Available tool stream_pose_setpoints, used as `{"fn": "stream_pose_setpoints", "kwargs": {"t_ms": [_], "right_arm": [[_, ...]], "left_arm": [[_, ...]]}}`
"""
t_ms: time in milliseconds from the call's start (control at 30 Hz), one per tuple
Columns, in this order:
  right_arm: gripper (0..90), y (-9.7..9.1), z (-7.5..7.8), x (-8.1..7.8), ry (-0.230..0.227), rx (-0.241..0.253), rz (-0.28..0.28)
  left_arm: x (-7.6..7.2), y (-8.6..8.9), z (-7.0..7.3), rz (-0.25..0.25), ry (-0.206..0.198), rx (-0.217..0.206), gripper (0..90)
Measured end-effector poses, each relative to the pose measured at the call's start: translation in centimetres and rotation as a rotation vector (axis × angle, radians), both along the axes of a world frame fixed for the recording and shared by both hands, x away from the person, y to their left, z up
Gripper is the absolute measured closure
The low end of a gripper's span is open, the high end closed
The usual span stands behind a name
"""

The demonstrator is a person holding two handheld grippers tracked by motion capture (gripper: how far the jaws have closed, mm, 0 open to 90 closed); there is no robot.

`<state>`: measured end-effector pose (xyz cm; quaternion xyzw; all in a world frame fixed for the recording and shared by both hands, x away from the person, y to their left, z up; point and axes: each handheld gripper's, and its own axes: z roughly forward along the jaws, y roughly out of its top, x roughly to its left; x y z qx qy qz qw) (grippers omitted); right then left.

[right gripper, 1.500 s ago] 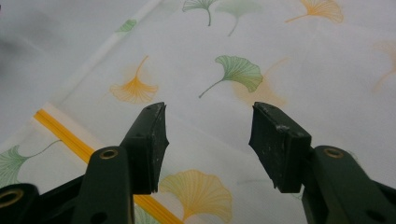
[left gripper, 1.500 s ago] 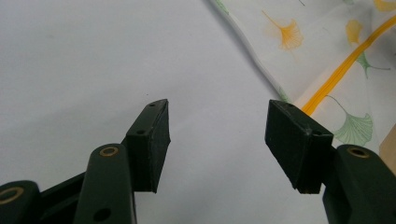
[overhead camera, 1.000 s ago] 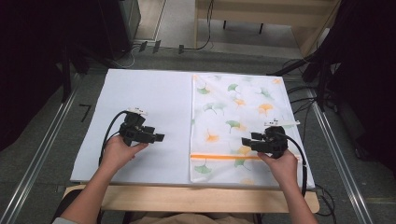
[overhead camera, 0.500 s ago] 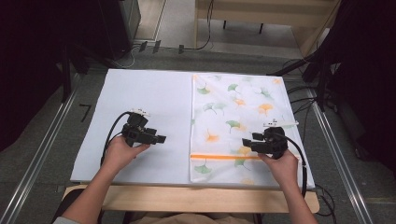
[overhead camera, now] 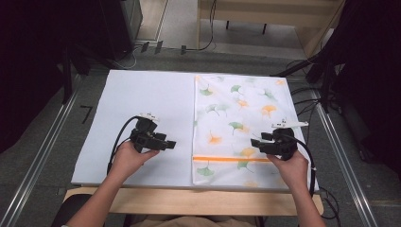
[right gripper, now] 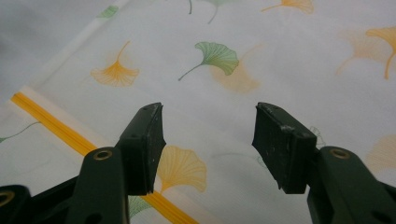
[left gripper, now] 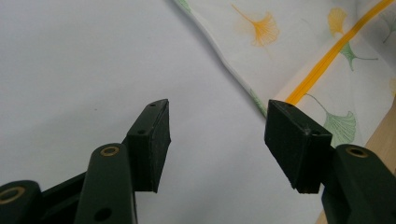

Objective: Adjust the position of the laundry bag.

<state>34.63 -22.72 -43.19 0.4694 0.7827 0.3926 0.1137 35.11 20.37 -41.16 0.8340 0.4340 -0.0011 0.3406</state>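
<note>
I am looking down on a white table (overhead camera: 142,94) from above, with my two forearms coming in from six o'clock. A white cloth printed with ginkgo leaves (overhead camera: 241,123) lies flat on the right half of the table, with an orange stripe (overhead camera: 227,159) running across it near the six o'clock edge.

My left gripper (overhead camera: 165,144) sits over bare table at about nine o'clock from the cloth, near its left edge but apart from it, pointing toward three o'clock. In the left gripper view its jaws are spread wide with nothing but table between them, and the cloth's edge and stripe lie just beyond, toward one o'clock.

My right gripper (overhead camera: 256,141) hovers over the cloth's right part, pointing toward nine o'clock, just above the stripe. In the right gripper view its jaws are also spread, with printed cloth below them and nothing pinched.
</note>
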Motion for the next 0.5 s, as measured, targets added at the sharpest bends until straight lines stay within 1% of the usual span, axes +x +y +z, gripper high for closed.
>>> {"fn": "stream_pose_setpoints", "kwargs": {"t_ms": [67,100,133,200,300,333,400,433,467,500], "right_arm": [[43.9,-0.1,0.0,0.1,-0.002,0.002,0.002],[44.0,-0.2,0.0,0.2,-0.001,0.005,-0.003],[44.0,-0.2,0.0,0.2,-0.001,0.005,-0.003],[44.3,-0.3,-0.1,0.4,-0.004,0.006,-0.005],[44.5,-0.5,-0.1,0.5,-0.004,0.009,-0.01],[44.5,-0.6,0.0,0.5,0.0,0.01,-0.013],[44.7,-0.9,0.1,0.4,-0.011,0.01,-0.019],[44.8,-1.1,0.2,0.4,-0.013,0.008,-0.026],[44.8,-1.3,0.2,0.3,-0.016,0.011,-0.033],[44.8,-1.3,0.2,0.3,-0.016,0.011,-0.033]], "left_arm": [[-0.1,-0.3,-0.1,-0.003,0.004,0.006,42.0],[-0.2,-1.0,-0.3,-0.016,0.008,0.013,42.4],[-0.2,-1.0,-0.3,-0.016,0.008,0.013,42.6],[-0.3,-1.9,-0.7,-0.03,0.011,0.032,43.1],[-0.2,-2.3,-1.0,-0.032,0.022,0.031,43.6],[-0.1,-2.7,-1.2,-0.026,0.023,0.028,43.9],[-0.1,-2.9,-1.4,-0.028,0.023,0.03,44.3],[-0.3,-3.7,-1.6,-0.038,0.022,0.037,44.4],[-0.3,-4.0,-1.7,-0.047,0.018,0.037,44.4],[-0.3,-4.0,-1.7,-0.047,0.018,0.037,44.5]]}}
